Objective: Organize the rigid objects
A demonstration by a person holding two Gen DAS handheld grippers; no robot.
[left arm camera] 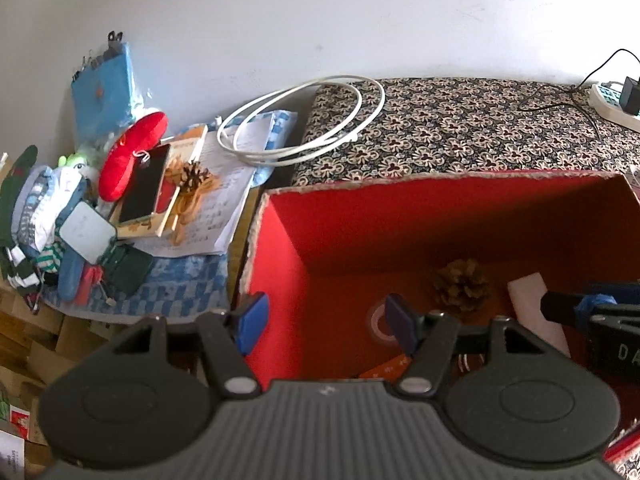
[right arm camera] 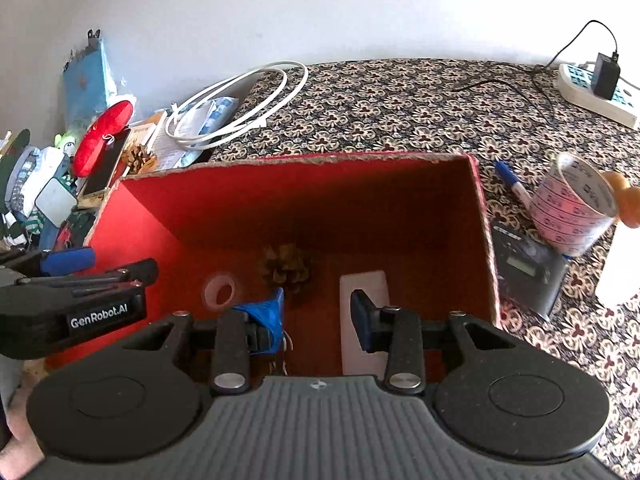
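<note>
A red open-top box [left arm camera: 280, 248] [right arm camera: 486, 216] stands on the patterned cloth. Inside lie a pine cone [left arm camera: 460, 286] [right arm camera: 287, 267], a clear tape ring [right arm camera: 219, 292] [left arm camera: 378, 322], a white flat block [right arm camera: 364, 320] [left arm camera: 532, 300] and an orange item [left arm camera: 386, 368]. My left gripper [left arm camera: 326, 322] is open and empty, straddling the box's left wall. My right gripper [right arm camera: 318, 314] is open and empty inside the box, above the white block. Each gripper shows at the edge of the other's view.
Right of the box lie a blue pen [right arm camera: 512, 184], a pink tape roll [right arm camera: 572, 208], a dark calculator [right arm camera: 524, 276] and a power strip [right arm camera: 592, 88]. On the left are a white cable coil [left arm camera: 300, 120], a phone [left arm camera: 144, 188], a second pine cone [left arm camera: 192, 176], a red cushion [left arm camera: 132, 152] and clutter.
</note>
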